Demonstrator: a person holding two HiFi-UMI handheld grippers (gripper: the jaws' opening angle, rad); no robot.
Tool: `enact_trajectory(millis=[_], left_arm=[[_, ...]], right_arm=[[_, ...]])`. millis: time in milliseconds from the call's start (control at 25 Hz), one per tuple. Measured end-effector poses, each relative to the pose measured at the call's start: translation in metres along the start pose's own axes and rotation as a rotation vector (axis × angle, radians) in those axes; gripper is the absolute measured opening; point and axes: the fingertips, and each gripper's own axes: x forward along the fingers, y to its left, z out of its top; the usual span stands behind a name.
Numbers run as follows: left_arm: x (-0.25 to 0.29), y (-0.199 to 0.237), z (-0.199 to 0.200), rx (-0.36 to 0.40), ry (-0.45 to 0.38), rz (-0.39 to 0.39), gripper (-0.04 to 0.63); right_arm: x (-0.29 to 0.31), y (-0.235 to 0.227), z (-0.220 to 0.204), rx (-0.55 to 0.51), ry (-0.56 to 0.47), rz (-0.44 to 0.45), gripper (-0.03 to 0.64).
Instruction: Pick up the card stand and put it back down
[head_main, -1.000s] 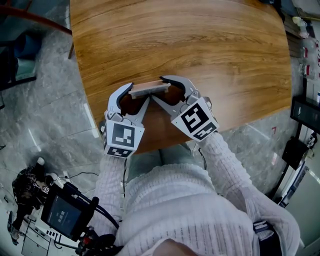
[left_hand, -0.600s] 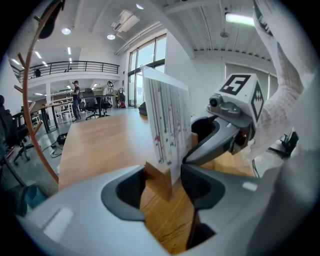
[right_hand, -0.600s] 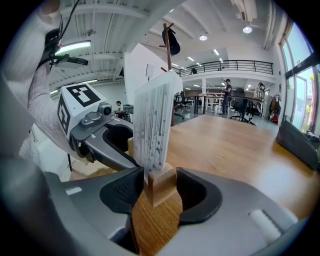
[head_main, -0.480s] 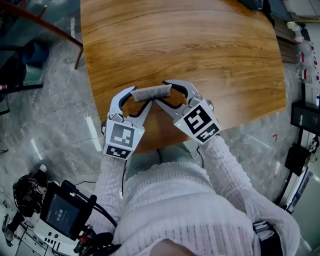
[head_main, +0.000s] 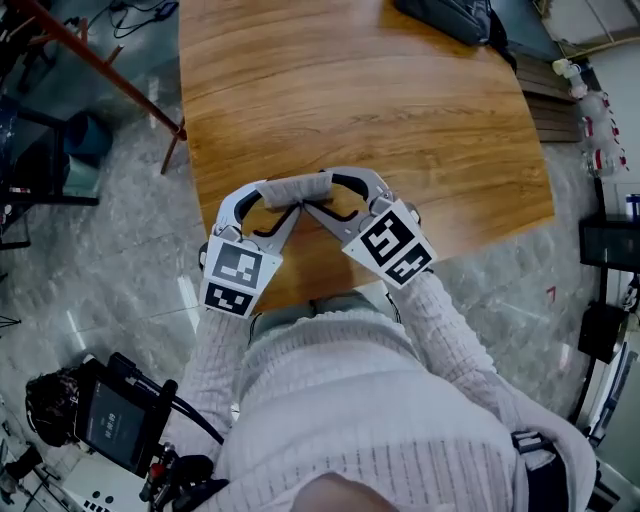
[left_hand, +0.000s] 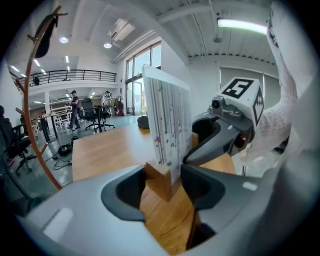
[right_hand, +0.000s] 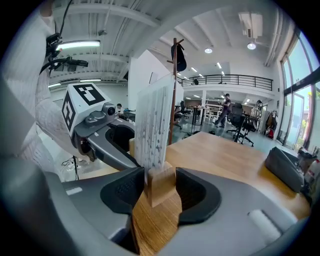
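In left tool (left_hand: 164, 175), right tool (right_hand: 160, 187), card stand (head_main: 297, 187)

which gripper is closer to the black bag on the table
The right gripper, clamped on the stand's right end. The bag lies at the table's far right corner; the left gripper holds the stand's other end, farther away.

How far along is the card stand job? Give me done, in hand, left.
Done: left tongs and right tongs are clamped on the two ends of the card stand, and it looks clear of the table.
In hand: it is held aloft, card upright; the right tongs have just tightened slightly.
Left: set it back on the table and let go.
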Motion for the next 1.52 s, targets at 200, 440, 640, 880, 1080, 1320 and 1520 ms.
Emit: enact_trajectory(millis=[200, 440, 640, 880, 1080, 1320, 1520], left_arm=[[-0.013, -0.004, 0.018, 0.012, -0.032, 0.002, 0.227], [-0.034, -0.01, 0.032, 0.007, -0.075, 0.009, 0.227], [-0.038, -0.012, 0.041, 0.0, -0.104, 0.013, 0.227], [-0.038, -0.009, 0.047, -0.002, -0.113, 0.029, 0.227], [-0.039, -0.006, 0.046, -0.023, -0.124, 0.036, 0.23], [-0.036, -0.01, 0.047, -0.012, -0.122, 0.03, 0.23], [-0.036, -0.011, 0.046, -0.012, -0.119, 0.03, 0.23]], right_arm=[[-0.017, 0.001, 0.016, -0.016, -0.021, -0.015, 0.198], [-0.034, 0.011, 0.034, -0.034, -0.032, -0.026, 0.196], [-0.041, 0.009, 0.04, -0.049, -0.058, -0.024, 0.196], [-0.042, 0.005, 0.044, -0.047, -0.078, -0.027, 0.196], [-0.04, 0.006, 0.047, -0.056, -0.089, -0.037, 0.196], [-0.043, 0.004, 0.043, -0.035, -0.083, -0.03, 0.196], [-0.043, 0.005, 0.041, -0.032, -0.085, -0.033, 0.196]])
